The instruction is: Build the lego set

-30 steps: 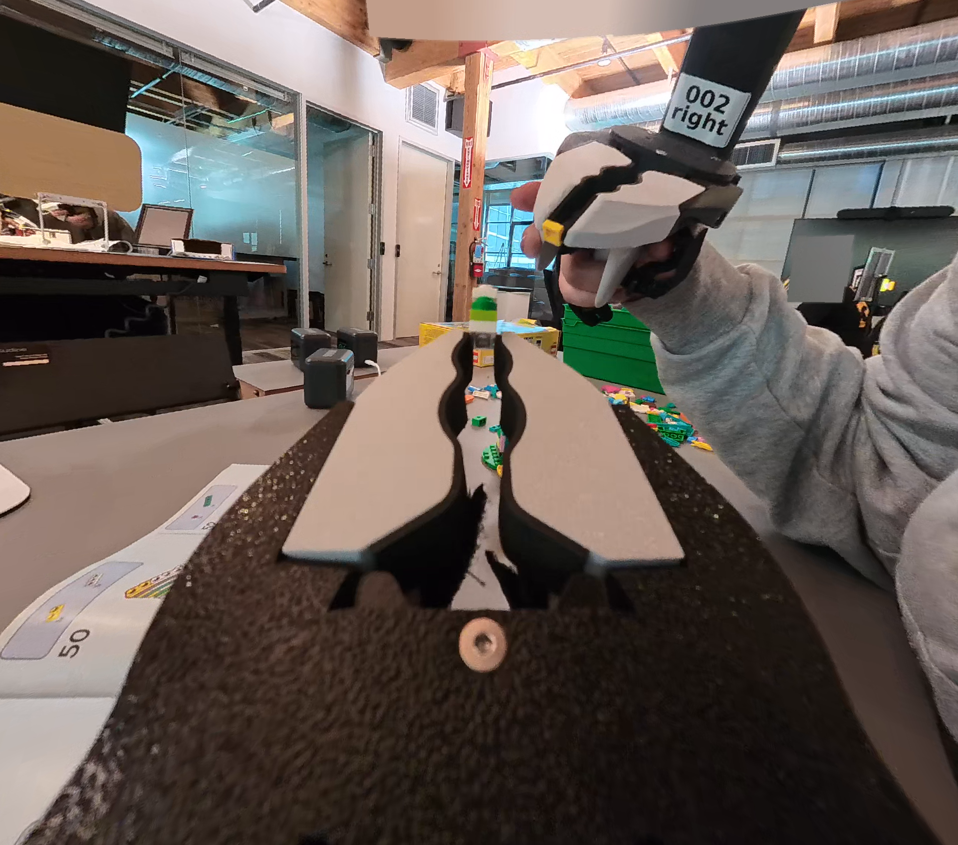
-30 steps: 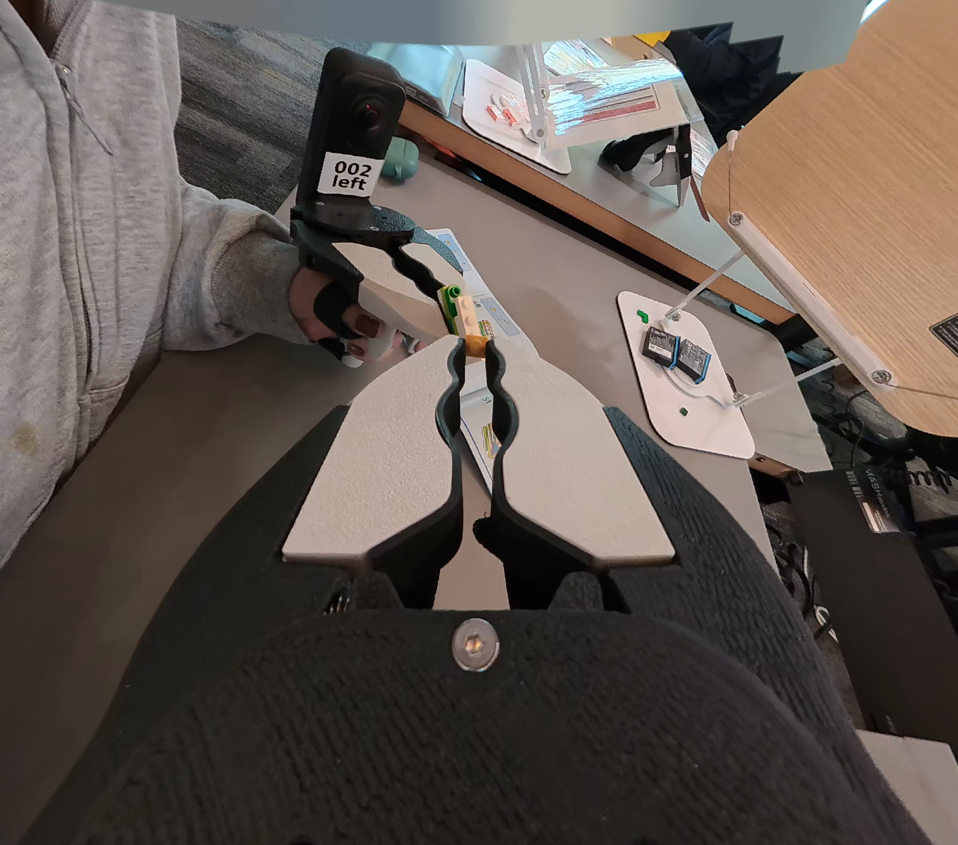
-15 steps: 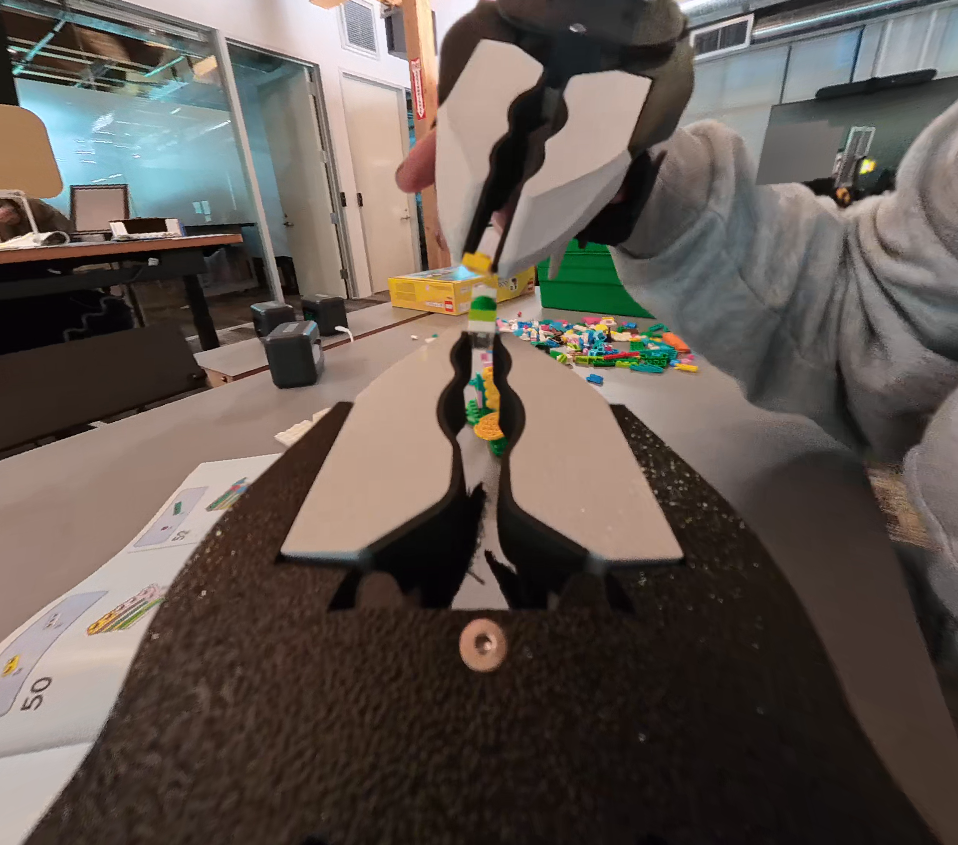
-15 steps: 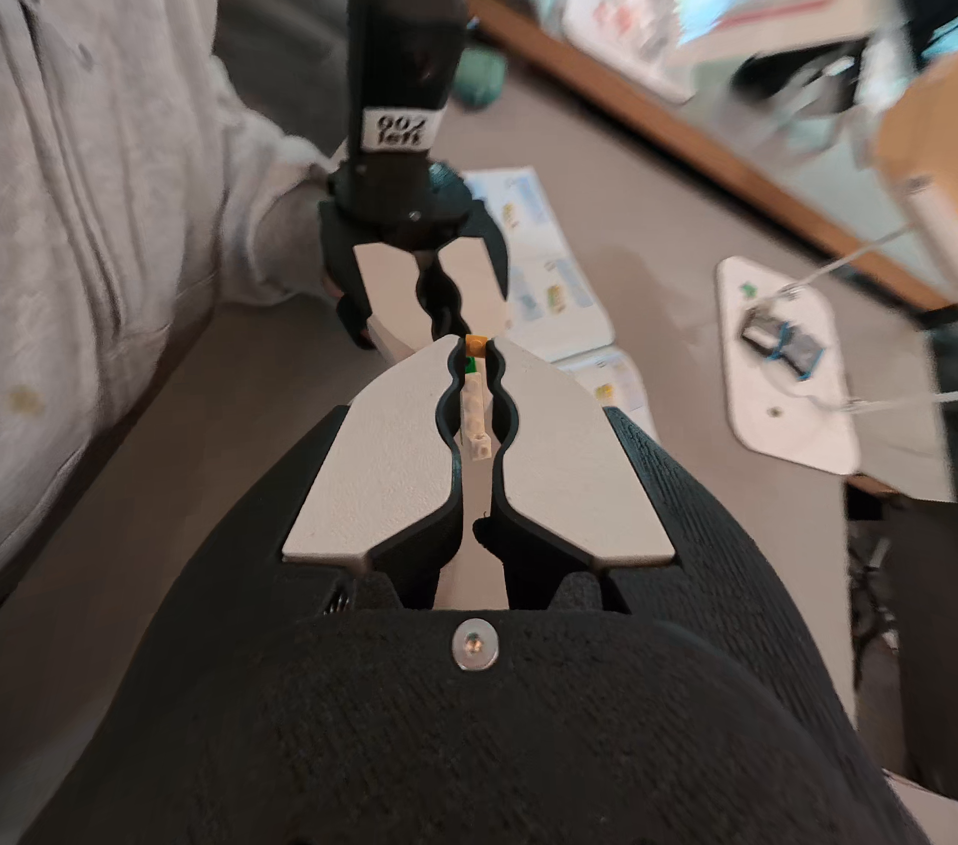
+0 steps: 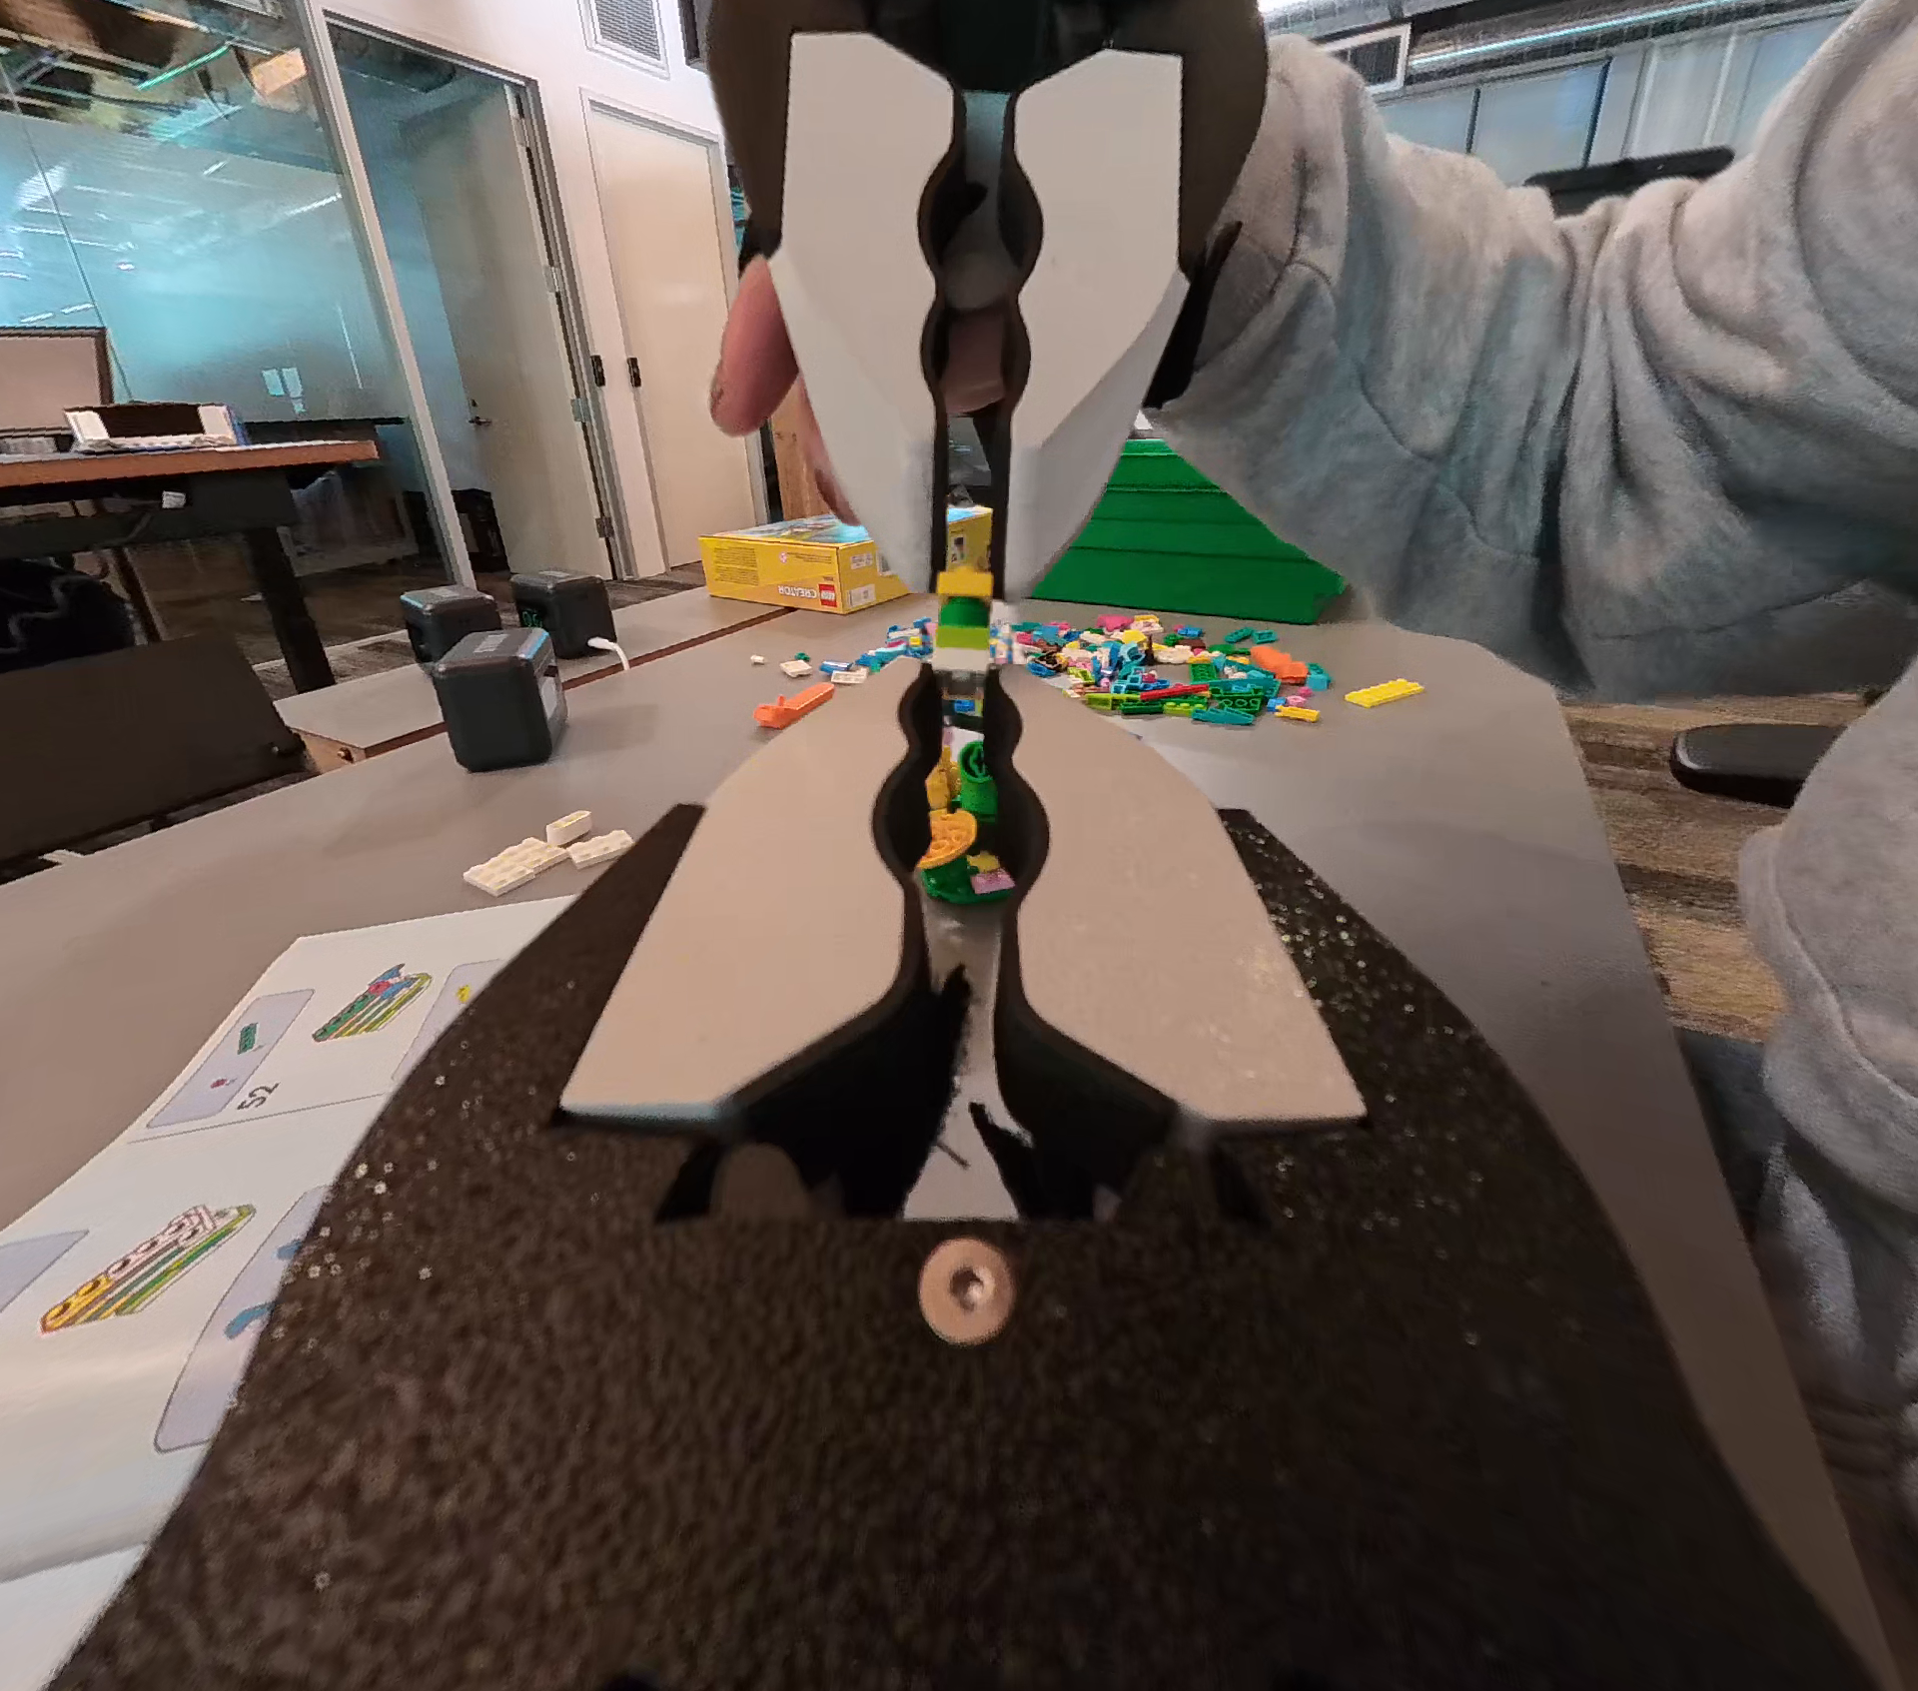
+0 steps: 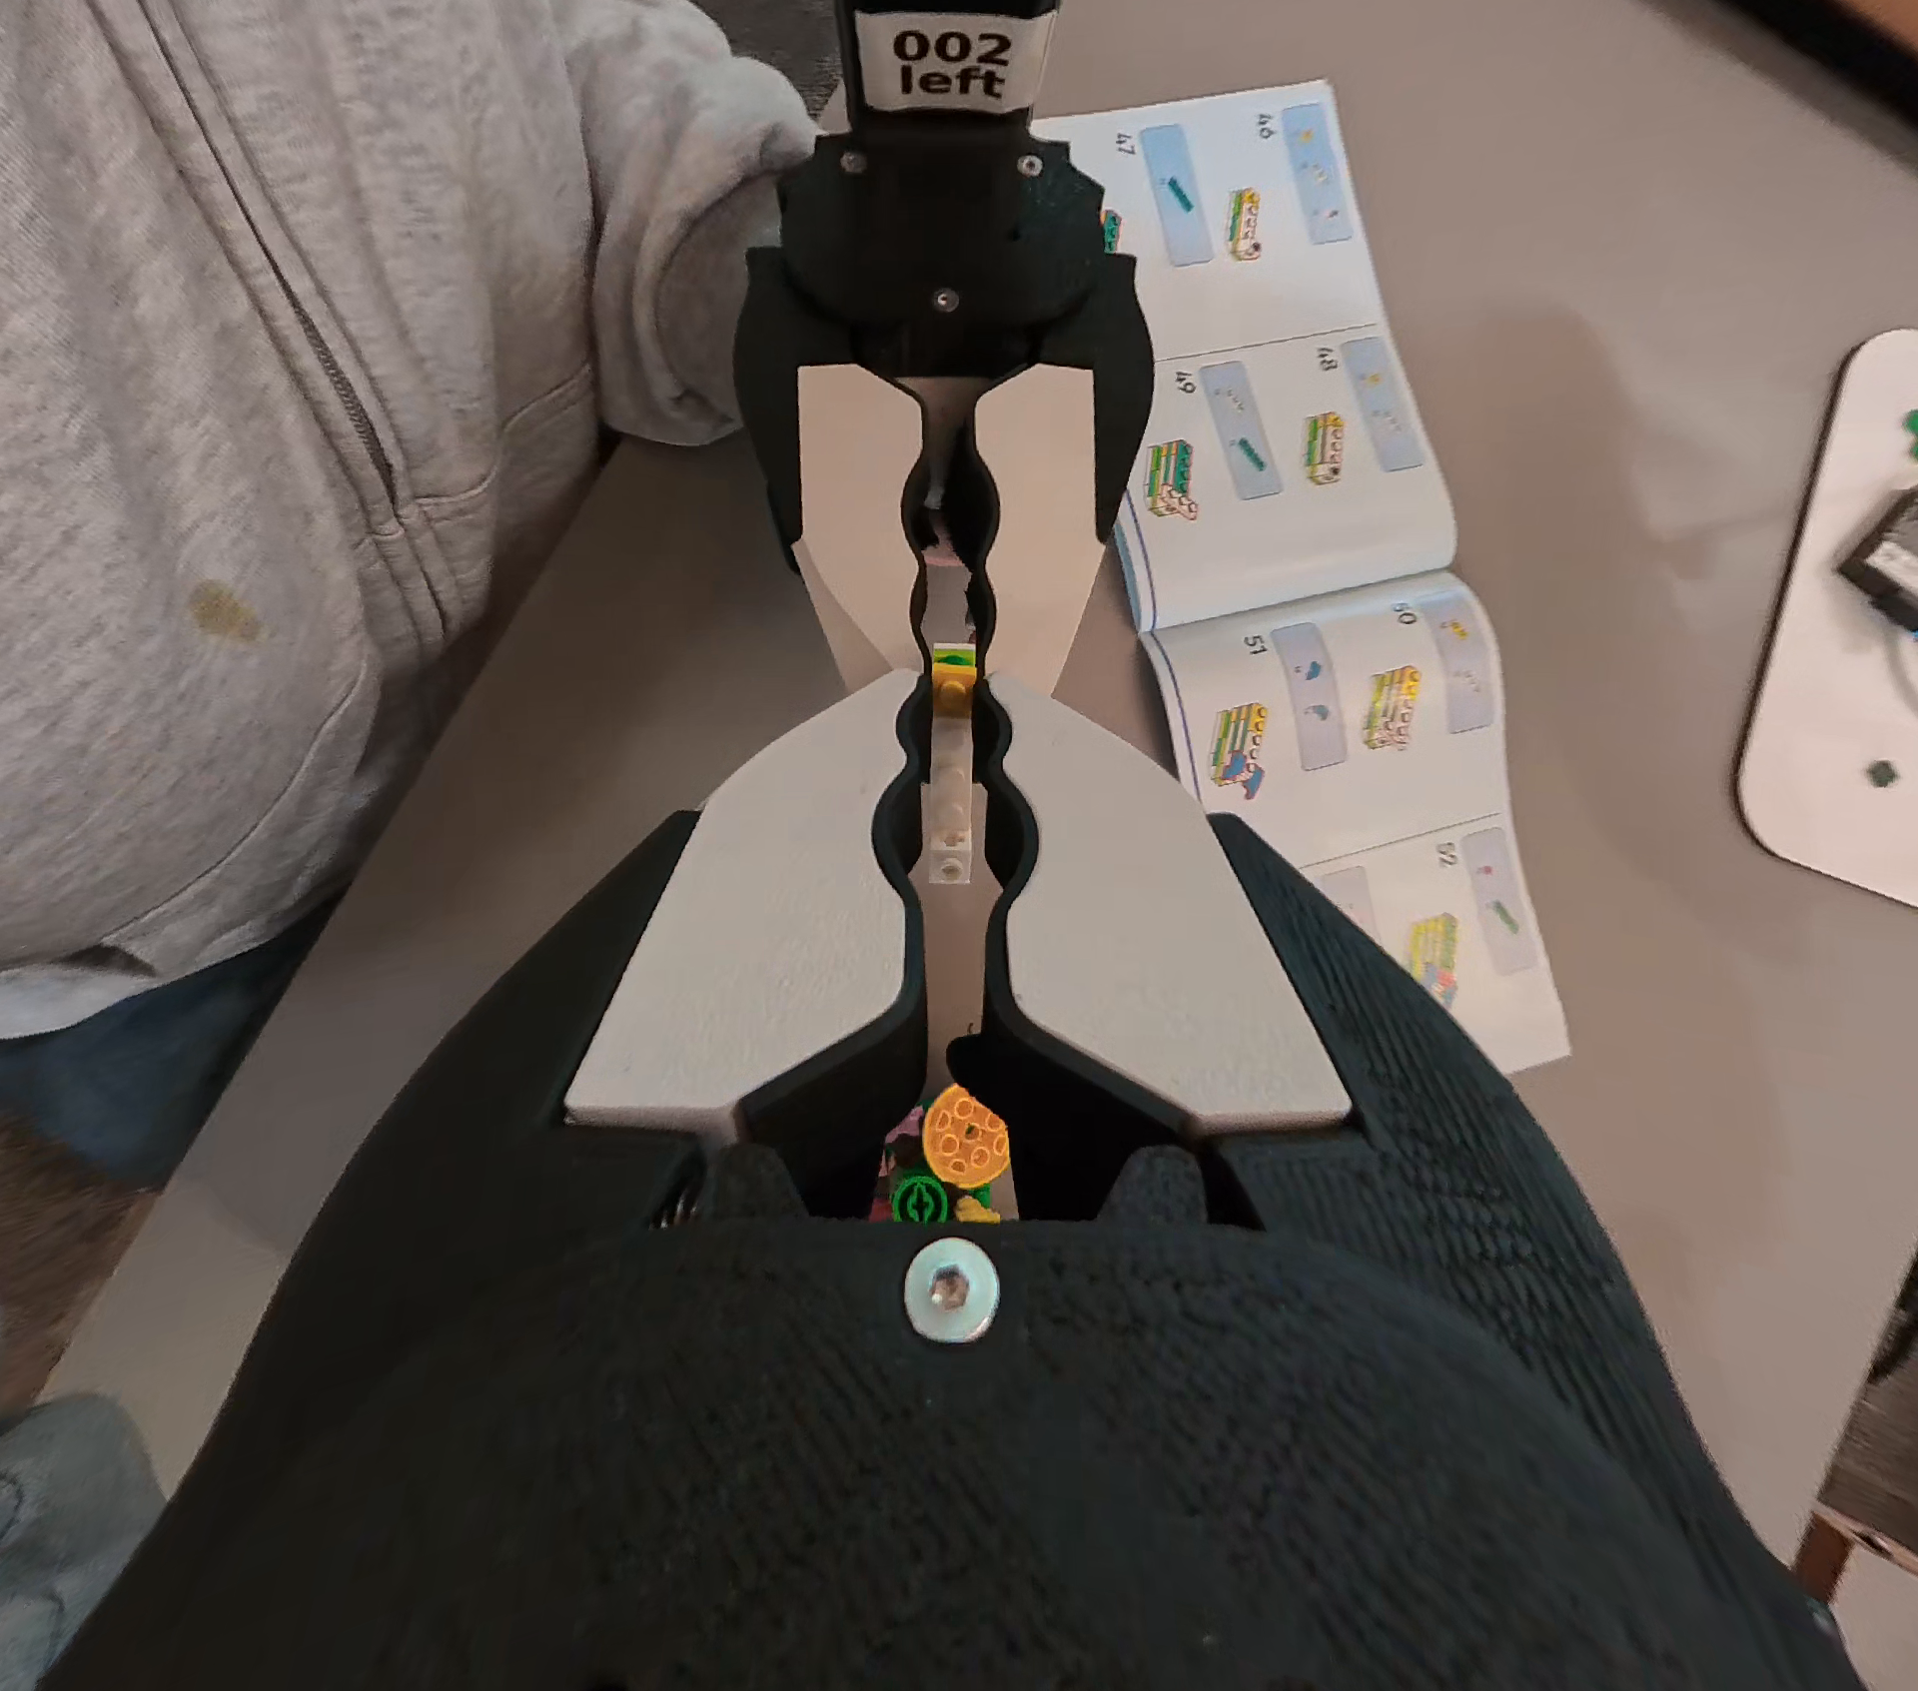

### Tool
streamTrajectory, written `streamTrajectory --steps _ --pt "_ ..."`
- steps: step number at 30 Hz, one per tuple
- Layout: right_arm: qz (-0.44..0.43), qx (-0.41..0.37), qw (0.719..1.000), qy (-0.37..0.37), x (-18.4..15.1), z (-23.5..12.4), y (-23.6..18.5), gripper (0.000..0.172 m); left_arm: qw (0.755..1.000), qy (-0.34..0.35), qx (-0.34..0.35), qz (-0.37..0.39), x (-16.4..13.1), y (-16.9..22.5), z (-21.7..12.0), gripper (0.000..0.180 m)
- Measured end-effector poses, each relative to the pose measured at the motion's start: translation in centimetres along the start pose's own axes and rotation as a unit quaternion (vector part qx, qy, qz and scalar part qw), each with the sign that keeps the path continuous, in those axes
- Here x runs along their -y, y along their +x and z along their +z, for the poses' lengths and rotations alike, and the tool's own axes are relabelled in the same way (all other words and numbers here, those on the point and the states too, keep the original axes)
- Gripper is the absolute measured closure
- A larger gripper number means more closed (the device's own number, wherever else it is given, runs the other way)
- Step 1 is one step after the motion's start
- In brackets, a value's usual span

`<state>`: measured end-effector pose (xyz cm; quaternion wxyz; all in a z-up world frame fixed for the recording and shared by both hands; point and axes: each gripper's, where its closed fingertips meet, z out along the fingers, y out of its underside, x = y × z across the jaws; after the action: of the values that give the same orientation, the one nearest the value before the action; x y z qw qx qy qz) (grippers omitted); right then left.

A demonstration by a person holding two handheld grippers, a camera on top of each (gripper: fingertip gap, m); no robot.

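Your left hand-held gripper (image 5: 961, 678) grips a green-and-white brick stack (image 5: 960, 640), while your right hand-held gripper (image 6: 953, 686) pinches a small yellow brick (image 6: 953, 691) touching its top, above the desk (image 5: 259, 832).

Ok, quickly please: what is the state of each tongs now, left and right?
Left tongs: closed on a small stack of bricks, white, green.
Right tongs: closed on a small yellow brick, touching that stack's top.

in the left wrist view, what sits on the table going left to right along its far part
black cube-shaped devices → orange piece → brick stack between the two claws → heap of loose coloured bricks → yellow plate
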<state>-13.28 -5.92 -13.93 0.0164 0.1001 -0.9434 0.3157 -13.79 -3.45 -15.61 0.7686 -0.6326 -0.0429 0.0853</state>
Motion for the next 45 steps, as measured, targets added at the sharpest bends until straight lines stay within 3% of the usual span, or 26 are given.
streamTrajectory --steps 8,18,26,31,37,41,45 --pt "0.002 0.026 0.999 -0.033 -0.5 0.5 -0.4 0.166 1.0 -0.023 -0.008 0.01 -0.6 0.3 0.2 0.173" --pt "-0.03 -0.001 0.991 -0.133 -1.6 0.8 -0.6 0.166 0.998 -0.055 -0.005 0.024 -1.6 0.4 0.5 0.173" --pt "-0.027 -0.002 0.99 -0.135 -1.6 0.7 -0.6 0.165 0.999 -0.051 -0.008 0.014 -1.5 0.4 0.5 0.173" --pt "-0.028 -0.017 0.992 -0.119 -1.5 0.6 -0.6 0.154 0.999 -0.04 -0.005 -0.011 -1.2 0.0 0.4 0.173" --pt "-0.082 -0.149 0.984 -0.059 -0.8 0.4 0.1 0.126 0.996 0.001 0.002 -0.093 -0.4 -1.2 -0.2 0.173" --pt "-0.192 -0.32 0.927 -0.035 -0.4 0.4 1.5 0.115 0.984 0.052 -0.024 -0.171 0.7 -1.5 -0.8 0.173" --pt "-0.241 -0.386 0.89 -0.017 0.3 1.2 1.2 0.116 0.973 0.067 -0.054 -0.213 1.0 -1.2 -0.8 0.173"
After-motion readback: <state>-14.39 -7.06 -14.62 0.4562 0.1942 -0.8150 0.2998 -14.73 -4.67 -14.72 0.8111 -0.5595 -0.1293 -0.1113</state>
